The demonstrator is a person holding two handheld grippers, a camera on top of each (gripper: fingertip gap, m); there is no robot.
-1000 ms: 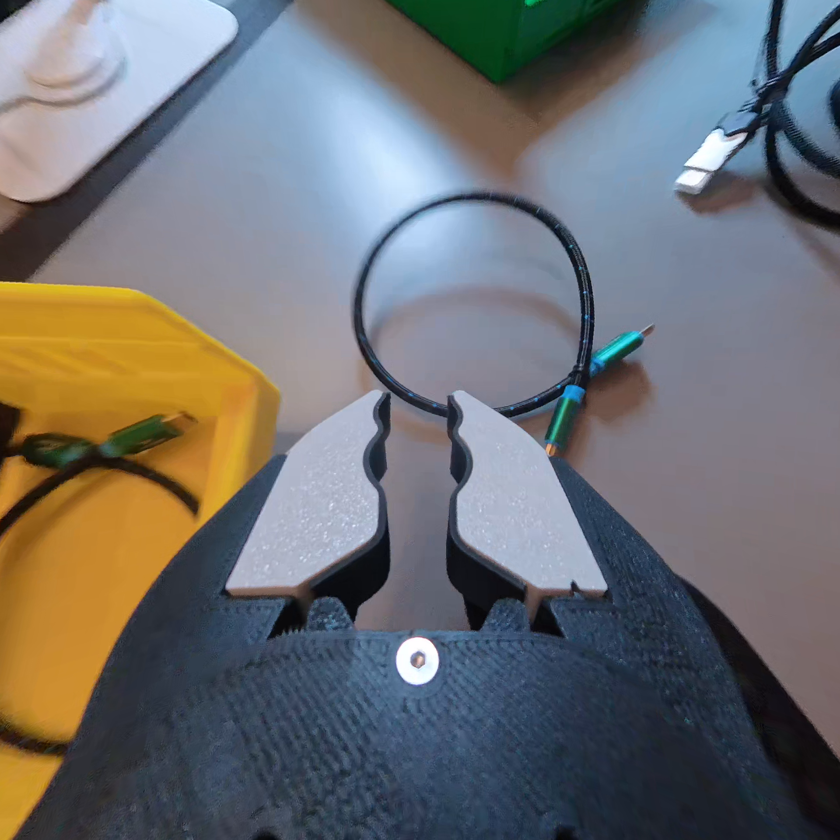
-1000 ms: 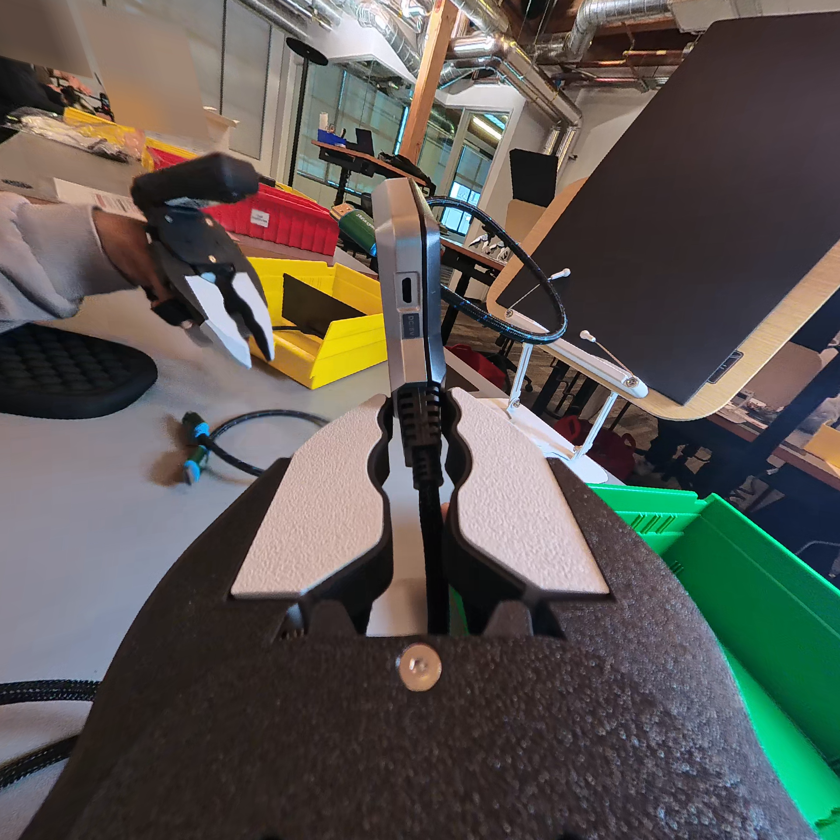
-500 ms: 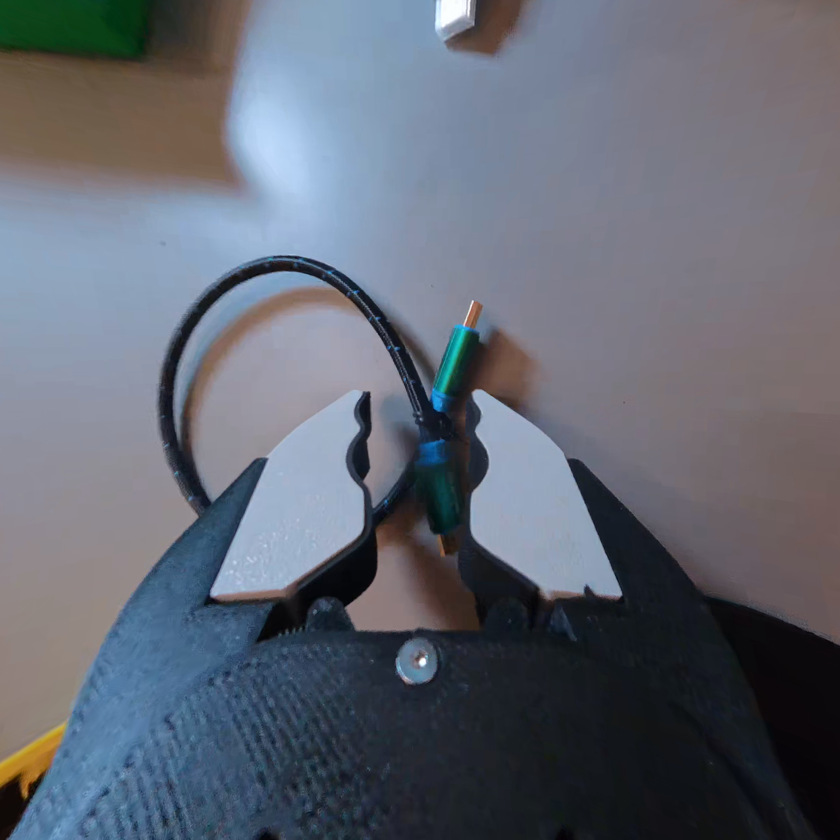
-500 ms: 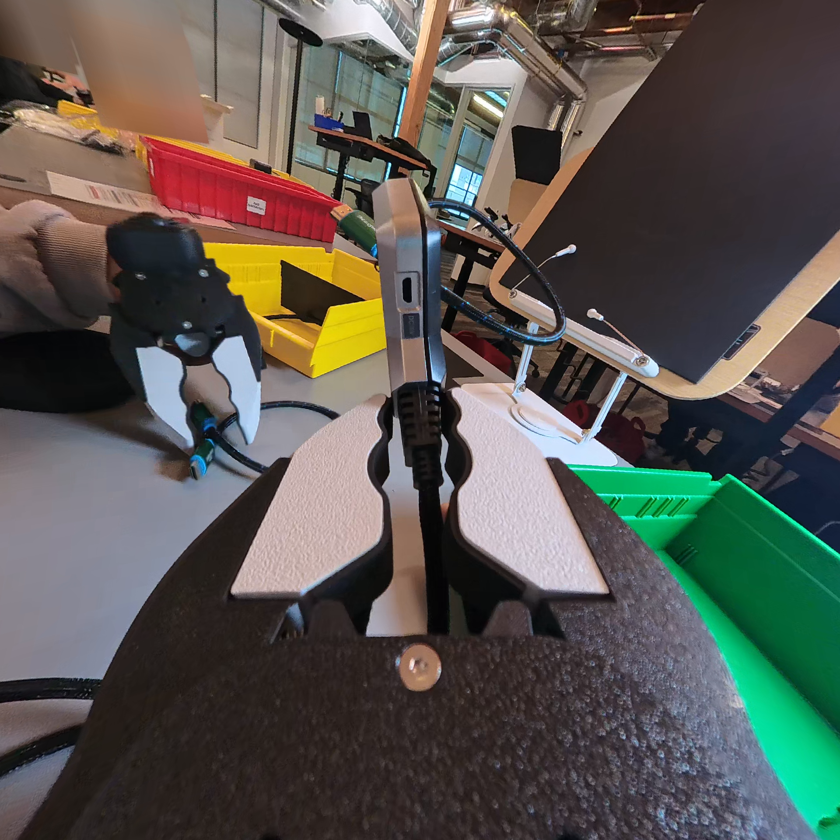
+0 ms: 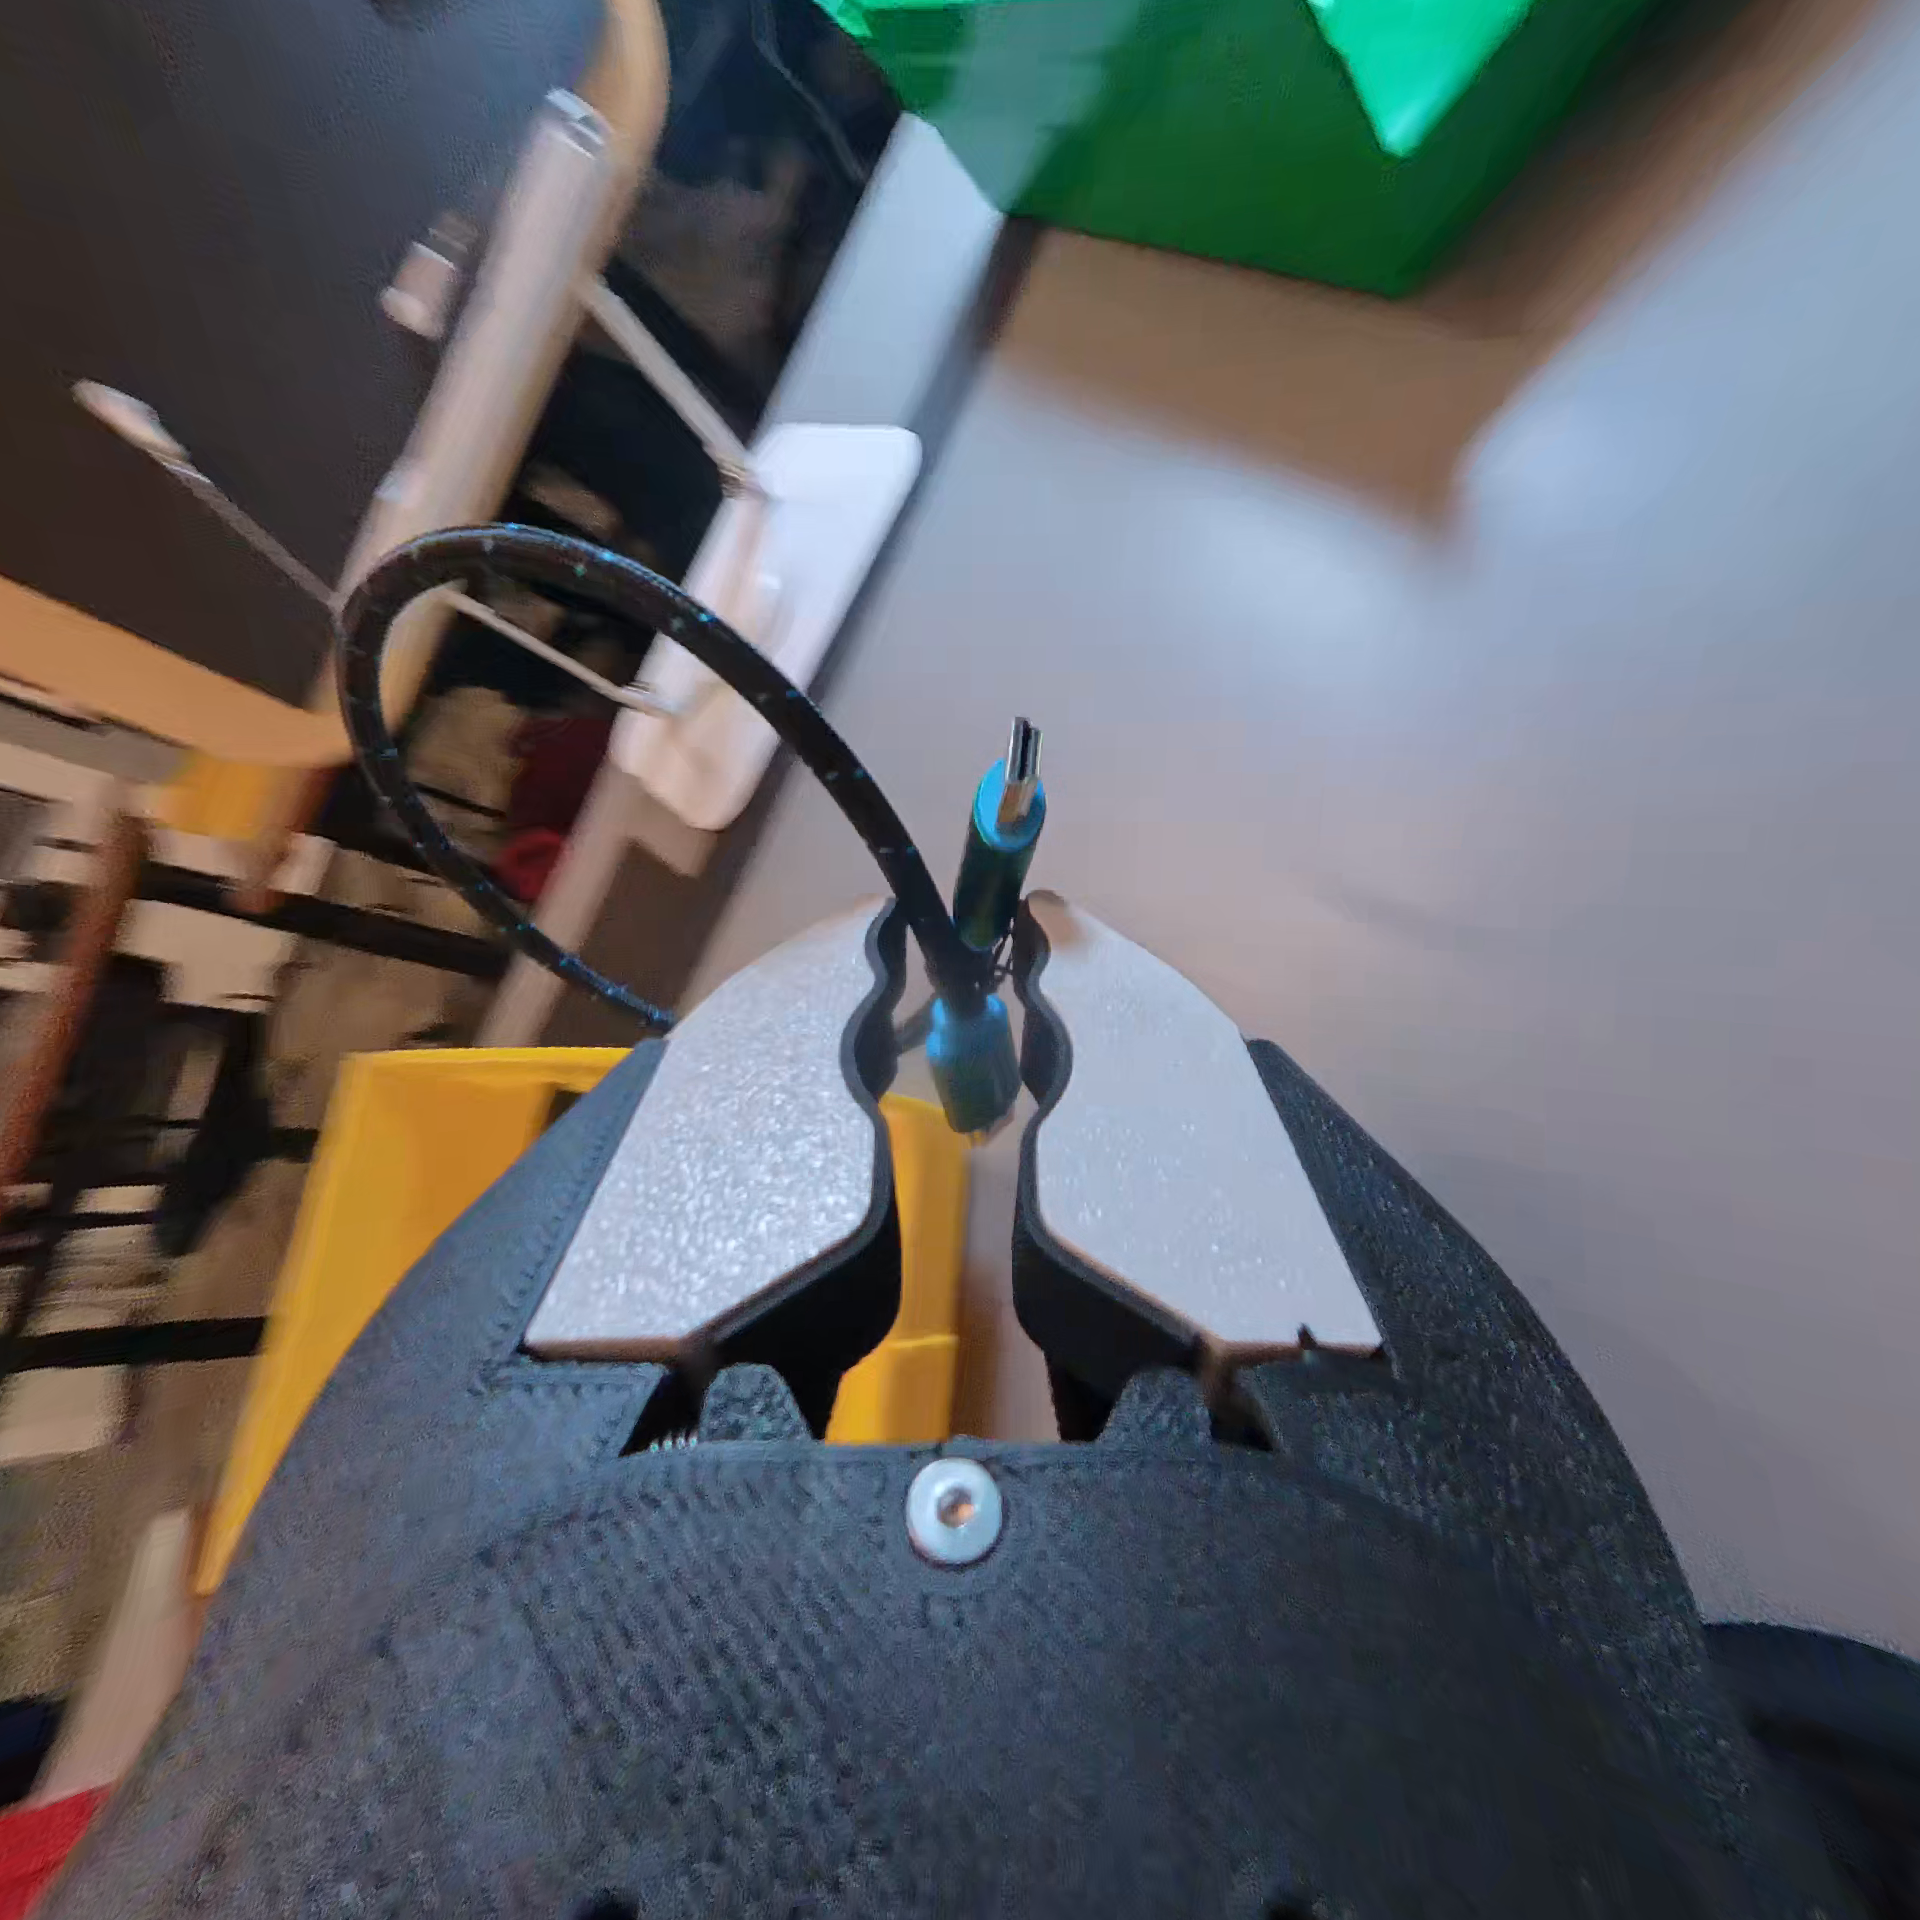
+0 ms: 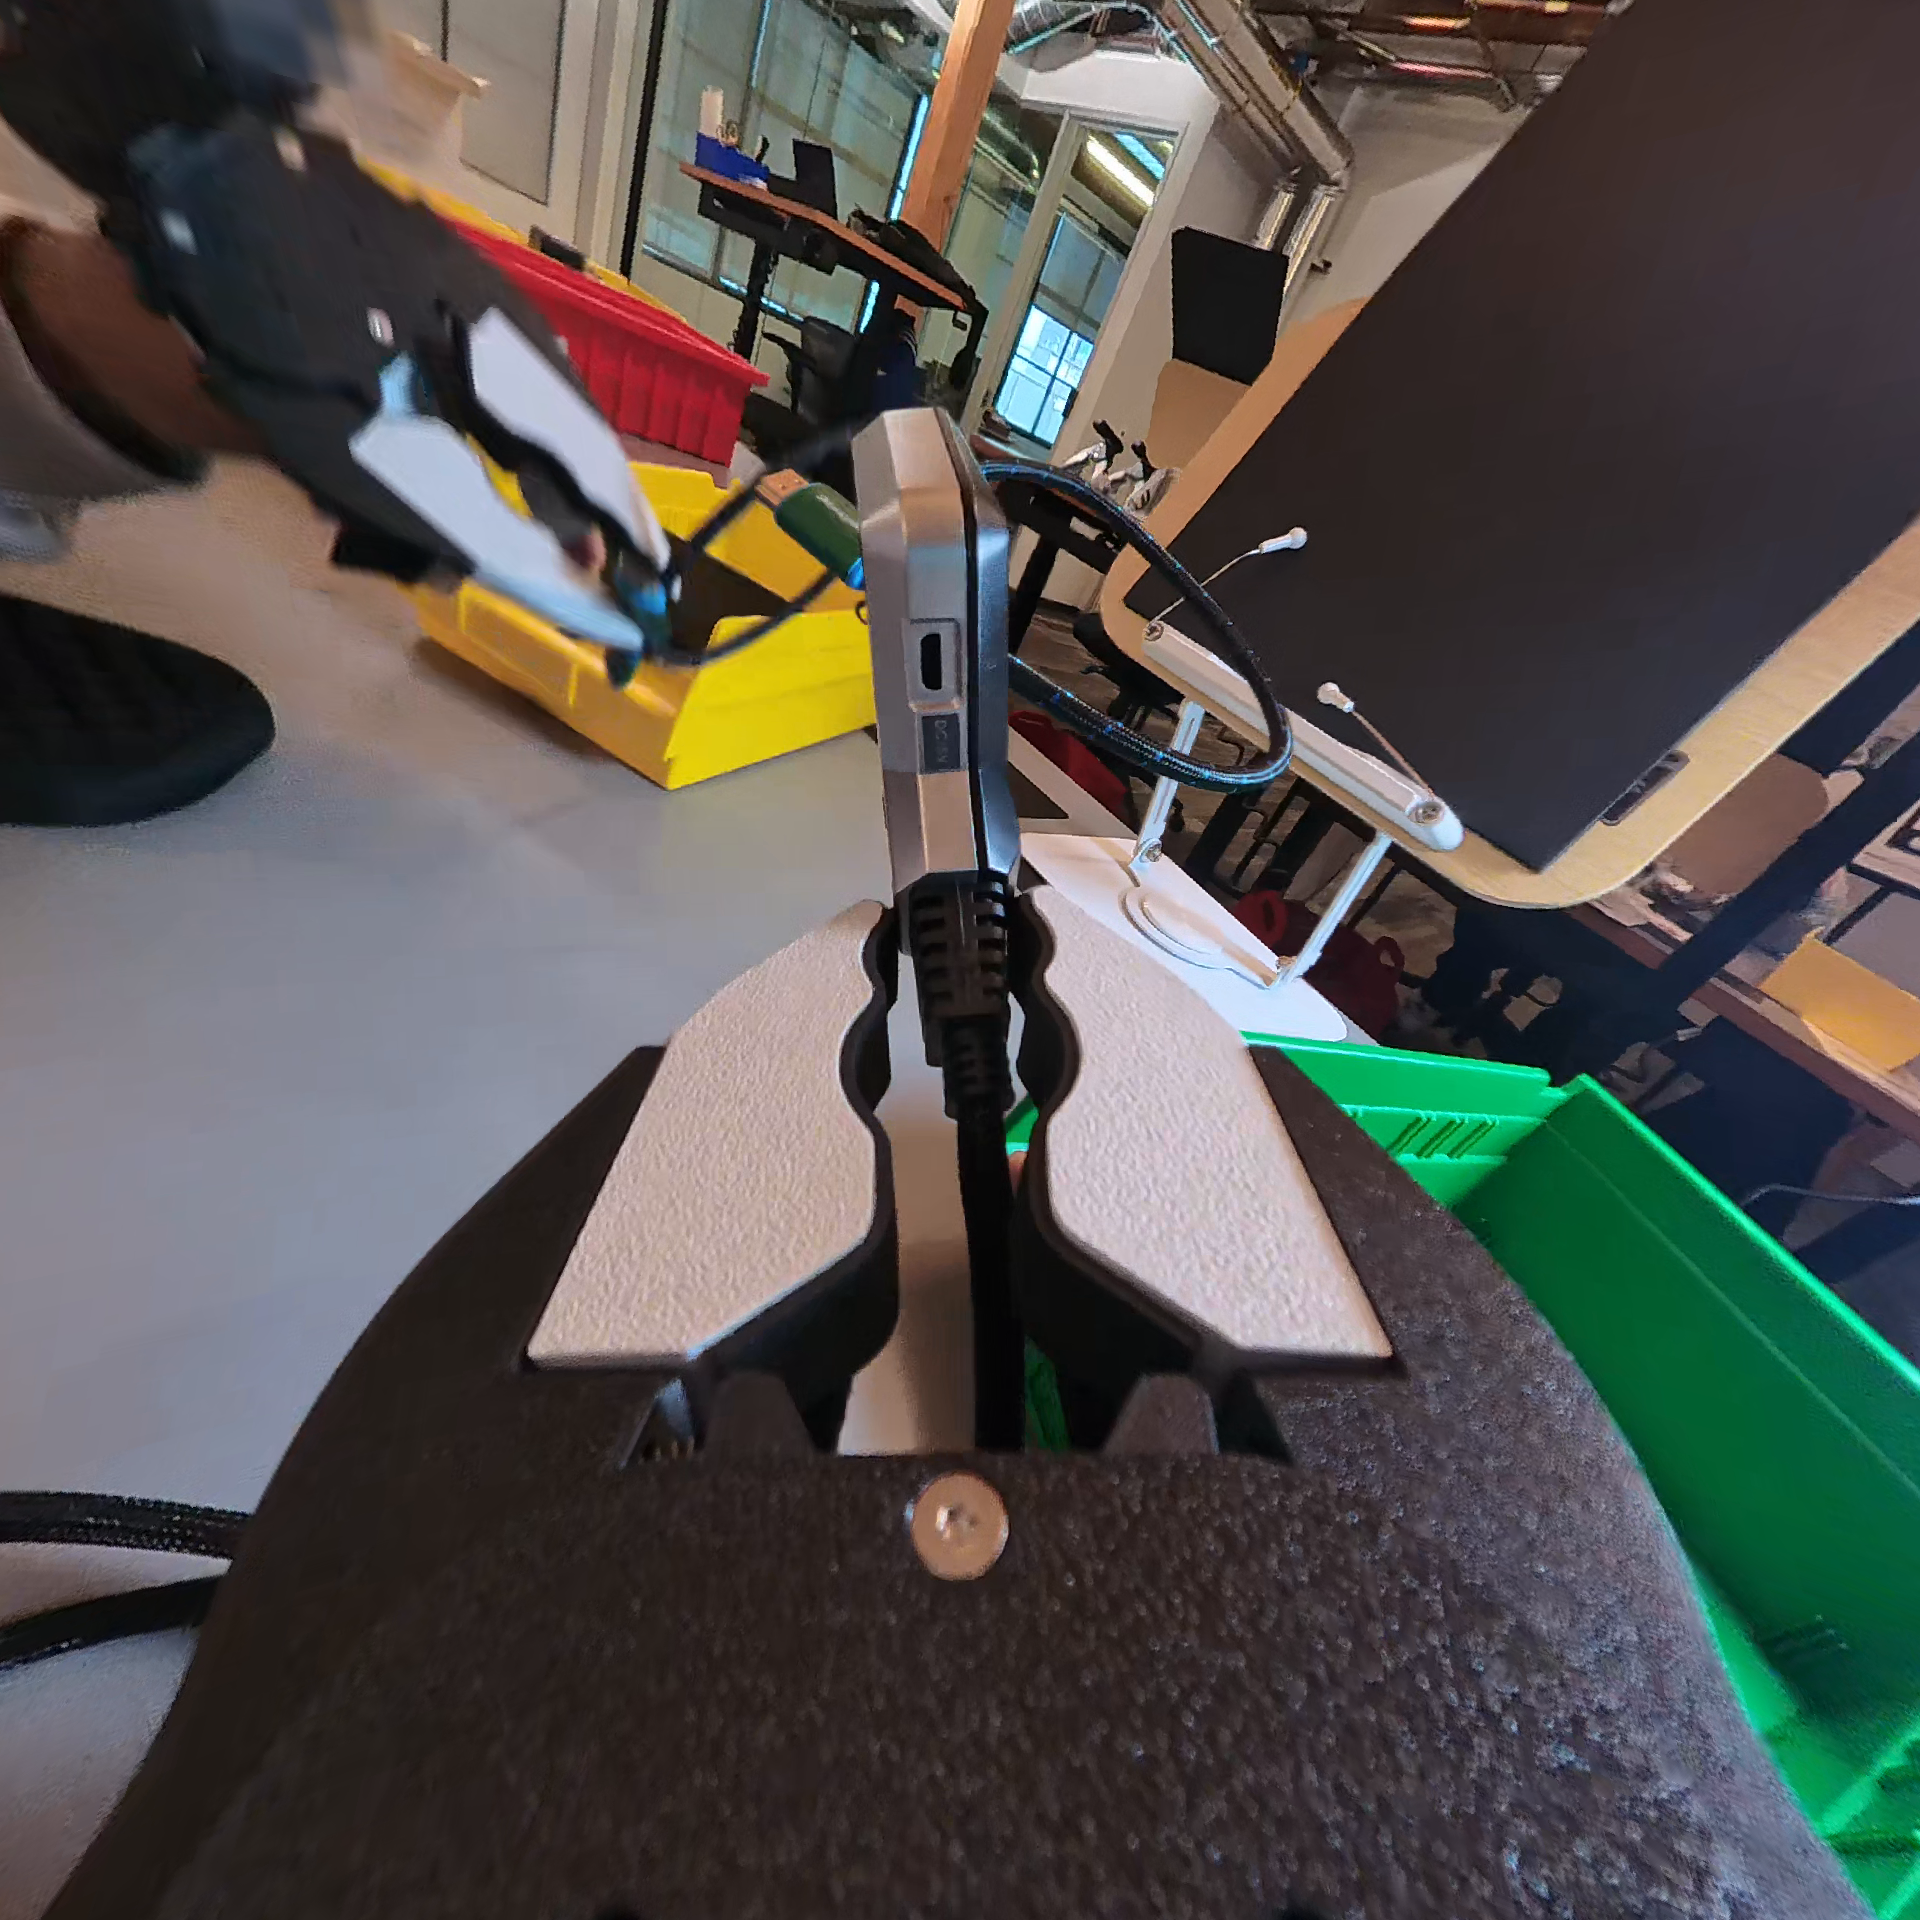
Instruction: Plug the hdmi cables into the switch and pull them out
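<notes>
My left gripper [image 5: 961, 925] is shut on a short black braided hdmi cable [image 5: 416, 644] where its two ends cross. One green plug [image 5: 1003, 831] points forward past the fingertips and the other green plug [image 5: 971, 1060] lies between the fingers. My right gripper [image 6: 956, 914] is shut on the black ribbed strain relief [image 6: 956, 956] of the grey switch [image 6: 930, 644] and holds the switch upright. In the right wrist view the left gripper [image 6: 623, 603] is in the air just left of the switch, with its green plug [image 6: 821, 514] close to the switch's top. A second braided cable [image 6: 1195, 623] loops out behind the switch.
A yellow bin [image 6: 727, 686] stands behind the left gripper, with a red bin [image 6: 644, 353] farther back. A green bin [image 6: 1662, 1299] is at the right. A dark panel on a white stand [image 6: 1226, 914] leans at the right rear. A black pad [image 6: 104, 717] lies at the left.
My left gripper came down over the cable ends on the table, shut on them, lifted the cable and carried it up towards the switch. The right gripper kept its hold and barely moved.
</notes>
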